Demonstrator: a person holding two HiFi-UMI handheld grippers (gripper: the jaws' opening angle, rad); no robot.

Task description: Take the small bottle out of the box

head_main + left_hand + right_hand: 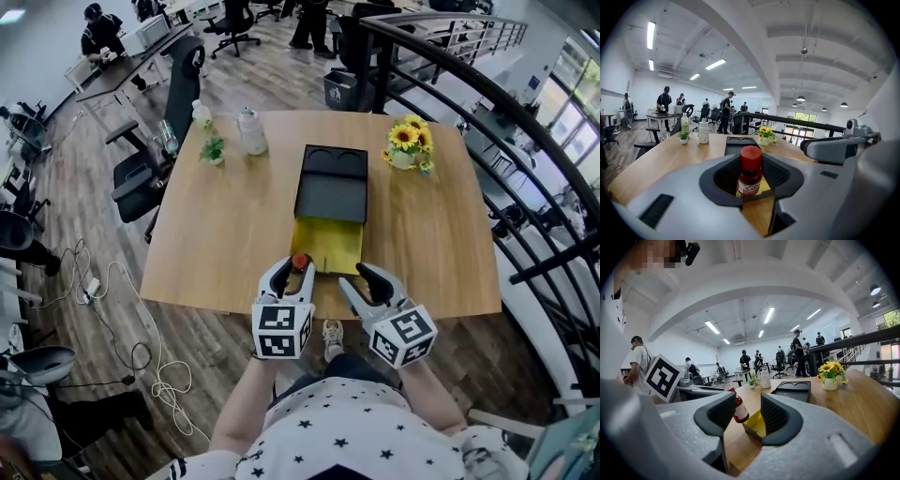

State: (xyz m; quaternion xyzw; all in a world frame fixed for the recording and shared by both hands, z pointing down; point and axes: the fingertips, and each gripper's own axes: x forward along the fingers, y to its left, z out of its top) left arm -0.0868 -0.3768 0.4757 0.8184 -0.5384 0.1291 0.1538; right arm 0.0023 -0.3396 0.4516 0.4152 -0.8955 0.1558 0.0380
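Note:
The small bottle (750,172), dark with a red cap and a white label, stands upright between the pads of my left gripper (751,180), which is shut on it. In the head view its red cap (299,262) shows just off the near left corner of the yellow tray (328,246). This tray is slid out of the black box (331,183). My right gripper (361,279) hovers at the tray's near right corner, open with nothing between its pads. From the right gripper view the bottle (739,409) hangs left of the yellow tray (757,423).
On the wooden table (234,253) stand a sunflower pot (407,145) at the back right, and a white jar (251,131), a small plant (214,150) and a clear bottle (201,114) at the back left. A black railing (525,141) curves along the right; an office chair (150,169) is on the left.

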